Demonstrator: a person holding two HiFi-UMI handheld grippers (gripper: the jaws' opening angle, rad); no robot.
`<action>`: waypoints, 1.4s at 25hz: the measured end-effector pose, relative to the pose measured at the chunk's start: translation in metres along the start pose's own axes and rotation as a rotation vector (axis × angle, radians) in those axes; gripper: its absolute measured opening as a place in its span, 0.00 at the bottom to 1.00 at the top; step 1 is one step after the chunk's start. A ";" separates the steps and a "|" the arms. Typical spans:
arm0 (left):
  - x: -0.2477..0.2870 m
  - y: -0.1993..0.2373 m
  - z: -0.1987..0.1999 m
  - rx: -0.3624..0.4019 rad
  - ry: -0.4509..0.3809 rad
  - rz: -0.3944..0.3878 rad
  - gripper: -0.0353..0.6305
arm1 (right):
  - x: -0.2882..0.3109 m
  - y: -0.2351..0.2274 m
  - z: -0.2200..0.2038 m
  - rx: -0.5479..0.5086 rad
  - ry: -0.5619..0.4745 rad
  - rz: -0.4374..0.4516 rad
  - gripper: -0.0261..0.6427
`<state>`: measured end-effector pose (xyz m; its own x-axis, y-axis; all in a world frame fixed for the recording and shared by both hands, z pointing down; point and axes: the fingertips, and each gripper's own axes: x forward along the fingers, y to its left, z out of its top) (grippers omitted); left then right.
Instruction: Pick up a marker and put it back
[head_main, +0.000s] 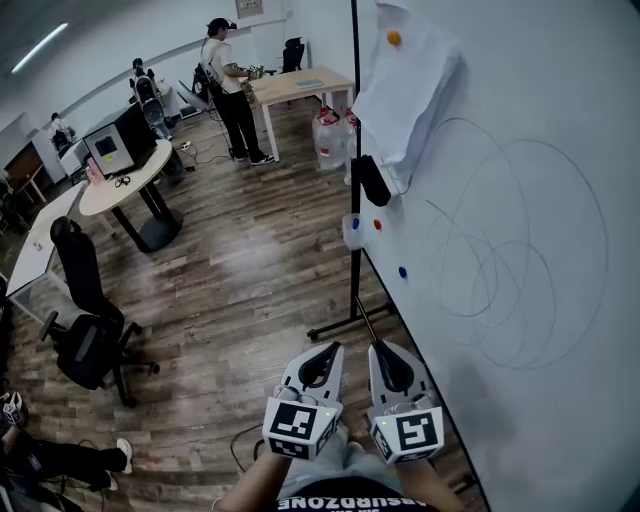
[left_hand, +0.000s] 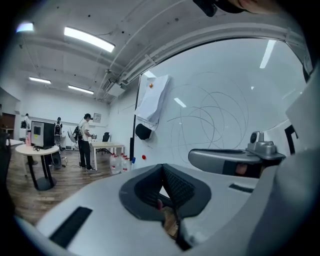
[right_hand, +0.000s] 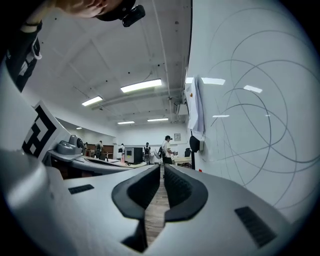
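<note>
— Where are we w/ the grippers?
— We hold the left gripper (head_main: 333, 348) & right gripper (head_main: 379, 347) low, side by side, above the wood floor (head_main: 250, 260). The loop-scribbled whiteboard (head_main: 520, 150) is close on our right.
— Fingers?
— Left: tips pressed together, nothing btw them. Right: just a hairline slit, also nothing in it.
— And the marker?
— We can't pick it out in any view. On the board we see a paper sheet (head_main: 405, 100) under an orange magnet (head_main: 394, 38), w/ a black eraser (head_main: 373, 180) just below it. Lower down are a red magnet (head_main: 377, 225) & a blue magnet (head_main: 402, 271). There's also a small white item (head_main: 352, 232) w/ a blue spot at the board's left edge, too small to ID.
</note>
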<state>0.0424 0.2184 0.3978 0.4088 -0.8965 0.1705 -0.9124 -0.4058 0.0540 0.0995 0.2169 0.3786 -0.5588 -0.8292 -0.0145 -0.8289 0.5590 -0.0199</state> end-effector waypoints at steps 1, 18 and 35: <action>0.003 0.001 0.001 0.000 -0.002 -0.001 0.06 | 0.002 -0.003 0.001 0.001 -0.005 -0.009 0.06; 0.062 0.055 0.015 -0.038 -0.019 0.005 0.06 | 0.083 -0.039 0.005 -0.036 0.017 -0.035 0.38; 0.154 0.124 0.031 -0.068 -0.016 -0.013 0.06 | 0.196 -0.075 -0.006 -0.024 0.075 -0.027 0.39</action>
<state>-0.0071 0.0245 0.3998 0.4204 -0.8943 0.1533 -0.9061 -0.4049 0.1228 0.0523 0.0128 0.3834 -0.5355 -0.8424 0.0603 -0.8438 0.5367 0.0050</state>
